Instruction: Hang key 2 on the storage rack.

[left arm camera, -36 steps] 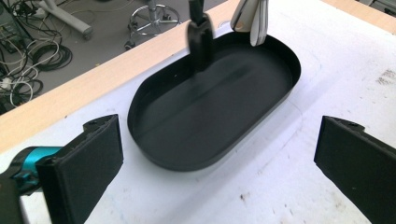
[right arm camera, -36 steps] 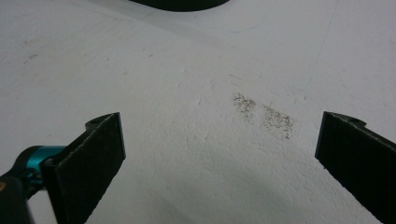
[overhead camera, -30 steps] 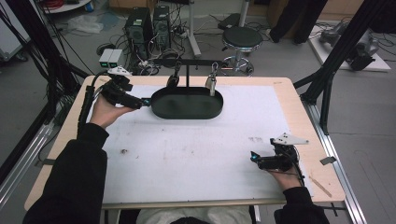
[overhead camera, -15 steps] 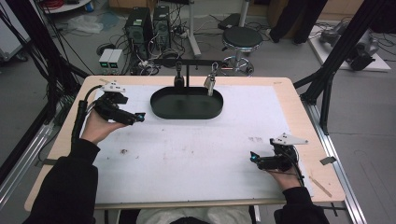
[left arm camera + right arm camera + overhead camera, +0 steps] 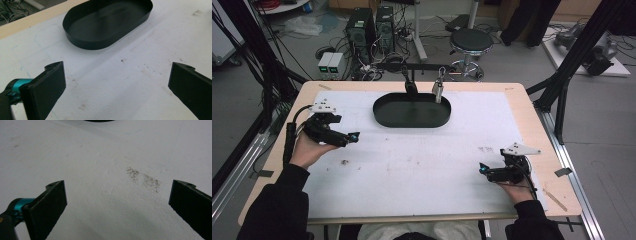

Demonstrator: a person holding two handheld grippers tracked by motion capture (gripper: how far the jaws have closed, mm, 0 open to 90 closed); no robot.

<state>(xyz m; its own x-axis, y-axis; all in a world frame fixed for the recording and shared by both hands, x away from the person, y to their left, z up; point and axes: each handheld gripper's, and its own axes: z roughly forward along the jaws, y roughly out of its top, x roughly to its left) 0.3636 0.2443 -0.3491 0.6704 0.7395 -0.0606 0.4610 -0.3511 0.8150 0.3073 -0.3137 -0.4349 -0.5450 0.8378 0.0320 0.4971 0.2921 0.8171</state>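
Since the left tongs [image 5: 353, 136] were drawn back from the black oval tray [image 5: 412, 111], both tongs are held wide and empty; right tongs [image 5: 482, 170] unmoved.

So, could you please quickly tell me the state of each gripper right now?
Left gripper: open, holding nothing, facing the black tray.
Right gripper: open, holding nothing, over the white table sheet.

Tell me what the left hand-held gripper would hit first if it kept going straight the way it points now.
Probably the black oval tray. The left hand-held gripper is open and empty, with bare white table cover between its jaws and the tray's near wall. If it angles downward, it could touch the cover first; depth is unclear.
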